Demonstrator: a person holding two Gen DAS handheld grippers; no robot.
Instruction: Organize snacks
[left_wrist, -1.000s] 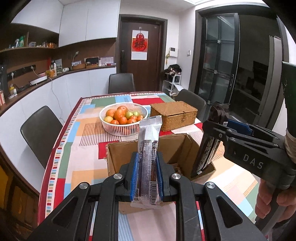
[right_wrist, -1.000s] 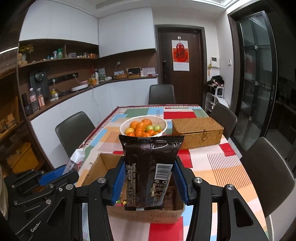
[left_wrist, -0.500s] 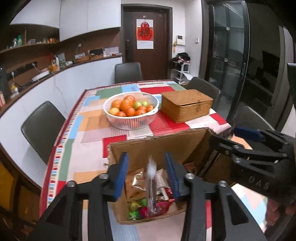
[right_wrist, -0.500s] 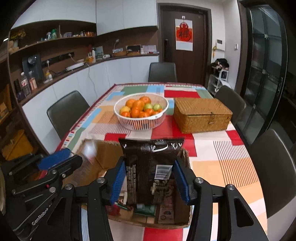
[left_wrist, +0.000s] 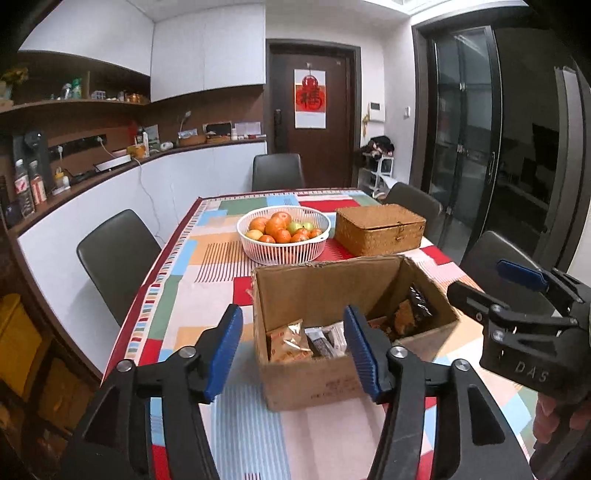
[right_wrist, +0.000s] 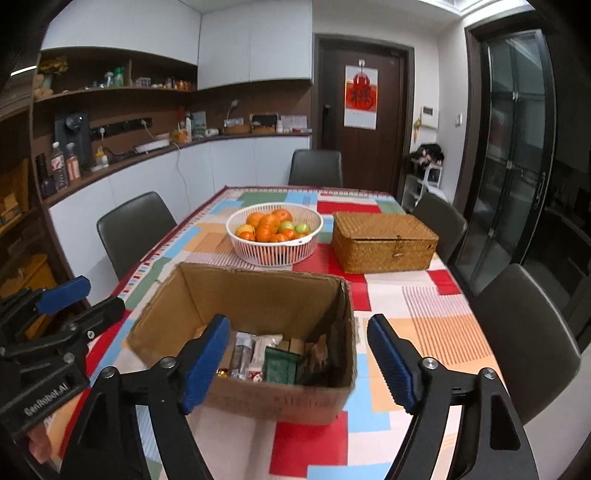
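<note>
An open cardboard box (left_wrist: 317, 291) stands on the patchwork tablecloth and holds loose snack packets. In the left wrist view I make out an orange packet (left_wrist: 288, 341), a silver-and-dark bar (left_wrist: 325, 339) and a dark packet (left_wrist: 419, 302) leaning in the right corner. My left gripper (left_wrist: 293, 347) hovers just short of the box's near wall, its jaws opening with nothing between them. My right gripper (right_wrist: 299, 356) hangs over the near edge of the box (right_wrist: 258, 295), its jaws also opening and empty. Below it lie a green packet (right_wrist: 280, 365) and white packets (right_wrist: 255, 350).
Behind the box are a white basket (left_wrist: 284, 254) of oranges and green fruit and a closed wicker box (left_wrist: 380, 229). Dark chairs (left_wrist: 114, 251) ring the table. A counter and shelves line the left wall. The right gripper (left_wrist: 487, 282) shows at the right of the left view.
Both grippers have let go of their packets, which now lie in the box. Both sets of jaws have spread wide, and both grippers have drawn back from the box.
</note>
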